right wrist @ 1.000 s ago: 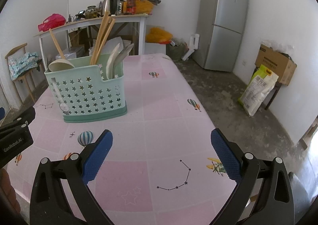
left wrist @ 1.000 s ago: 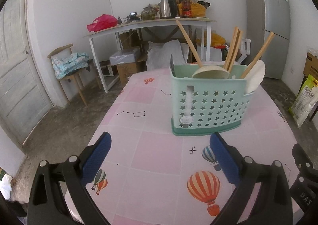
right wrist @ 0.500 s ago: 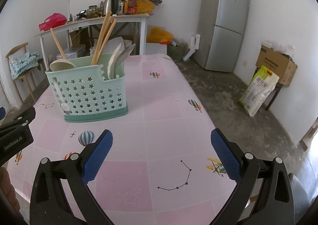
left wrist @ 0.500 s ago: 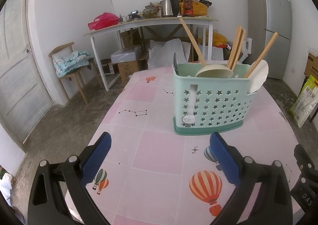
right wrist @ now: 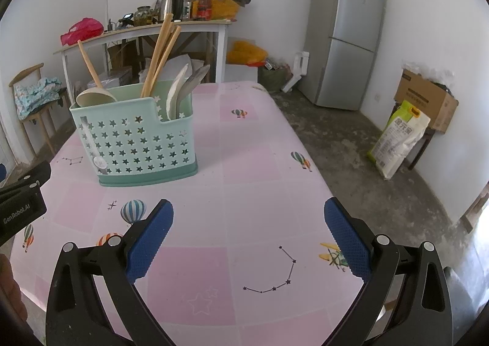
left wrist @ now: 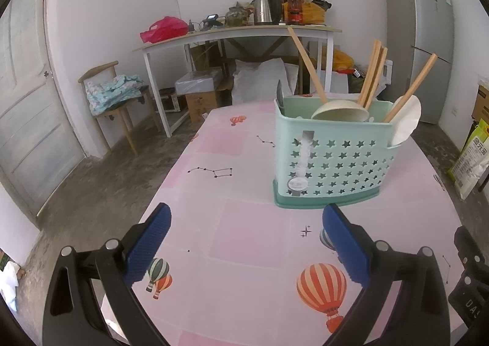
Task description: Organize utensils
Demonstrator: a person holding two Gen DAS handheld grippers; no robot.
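A mint-green utensil caddy (left wrist: pixel 333 159) with star holes stands upright on the pink tablecloth (left wrist: pixel 244 223); the right wrist view has the caddy (right wrist: pixel 134 144) at its left. In it stand a wooden-handled ladle (left wrist: pixel 339 112), chopsticks (left wrist: pixel 373 74), a pale spatula (left wrist: pixel 405 119) and a dark knife tip (left wrist: pixel 279 97). My left gripper (left wrist: pixel 246 231) hovers open over the cloth, short of the caddy. My right gripper (right wrist: pixel 249 228) is open too, to the caddy's right. Neither holds anything.
A white side table (left wrist: pixel 232 34) with a kettle and bottles stands at the back wall. A wooden chair (left wrist: pixel 113 98) with cloth is at left, a fridge (right wrist: pixel 345 37) at right, a sack (right wrist: pixel 397 138) and a cardboard box (right wrist: pixel 428 98) on the floor.
Both views have drifted slightly: the caddy sits a little further right and higher than one second ago. Both grippers stay open and empty.
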